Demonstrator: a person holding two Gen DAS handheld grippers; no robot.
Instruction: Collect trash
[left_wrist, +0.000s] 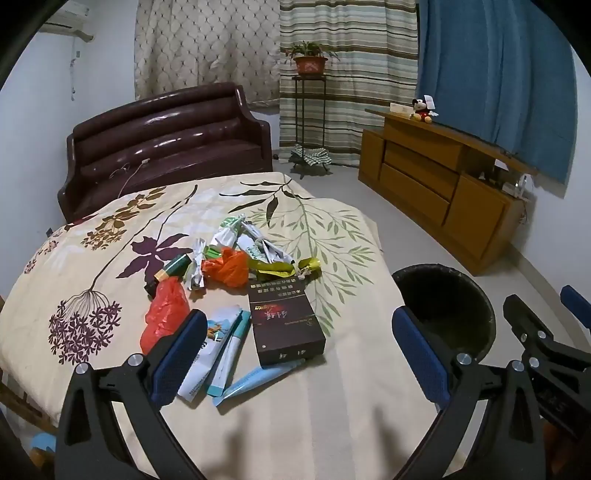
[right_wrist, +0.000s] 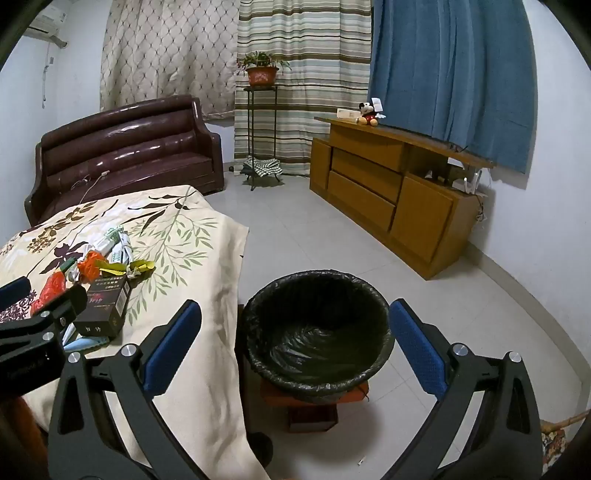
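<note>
Left gripper: I am holding the left gripper (left_wrist: 299, 350) over the near part of the bed, its blue-padded jaws standing fully apart and gripping nothing.
Right gripper: I am keeping the right gripper (right_wrist: 295, 347) spread wide and empty, pointing down at the bin.
Trash pile: the litter is lying on the cream floral bedspread (left_wrist: 92, 258): a dark brown cigarette carton (left_wrist: 286, 325) nearest, a crumpled red plastic bag (left_wrist: 162, 314) to its left, pale blue and white wrappers (left_wrist: 221, 354) between them, an orange plastic scrap (left_wrist: 229, 267) and green-white packets (left_wrist: 243, 240) farther off.
Bin: the round bin lined with a black plastic bag (right_wrist: 317, 328) is sitting on a low reddish wooden stool (right_wrist: 314, 410) on the floor, just right of the bed's edge.
Room: a dark maroon leather sofa (left_wrist: 166, 144) is standing at the far end, a yellow-brown wooden cabinet (right_wrist: 388, 199) at the far right.
</note>
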